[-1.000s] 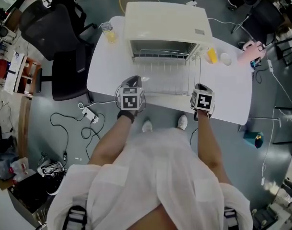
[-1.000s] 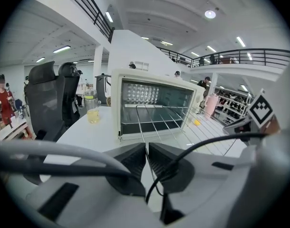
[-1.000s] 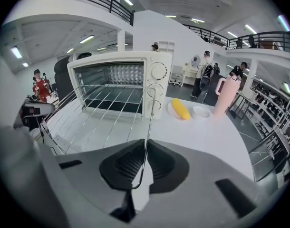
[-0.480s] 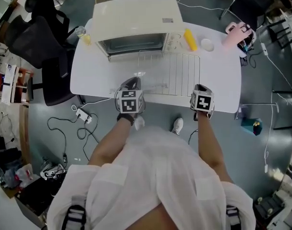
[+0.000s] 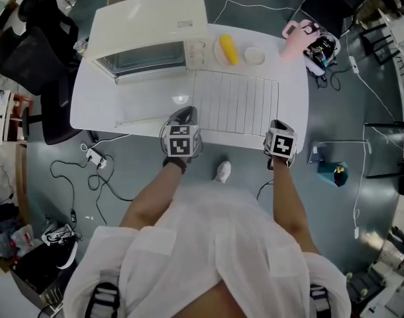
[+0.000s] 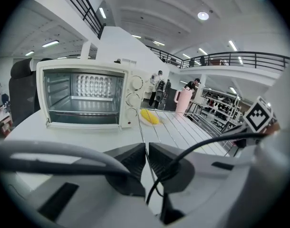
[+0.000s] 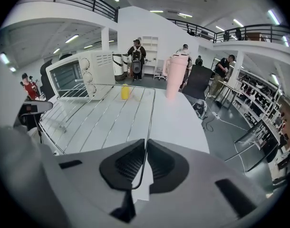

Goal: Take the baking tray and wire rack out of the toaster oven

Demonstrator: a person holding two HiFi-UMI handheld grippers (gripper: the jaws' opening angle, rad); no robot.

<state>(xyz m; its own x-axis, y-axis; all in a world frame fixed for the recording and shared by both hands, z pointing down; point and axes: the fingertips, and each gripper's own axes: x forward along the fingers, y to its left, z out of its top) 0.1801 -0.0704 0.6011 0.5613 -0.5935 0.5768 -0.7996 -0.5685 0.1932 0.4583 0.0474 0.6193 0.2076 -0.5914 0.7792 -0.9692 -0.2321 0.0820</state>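
Two claws pinch wire rack point(image 5: 235, 101): left gripper point(image 6: 147, 161); right gripper point(image 7: 146, 164) | rack perhaps touches table point(image 5: 96, 108) | toaster oven point(image 5: 149, 28) sits at 10 o'clock.

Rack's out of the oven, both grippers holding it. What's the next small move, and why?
Probably lower the wire rack flat onto the table: the left gripper and right gripper each pinch a near corner, and it is out beside the toaster oven, over bare tabletop.

Left gripper point(image 6: 147, 151) fingers point(image 6: 131, 164) clamped on wire rack point(image 6: 179, 128) edge, toaster oven point(image 6: 85, 99) (white) beyond
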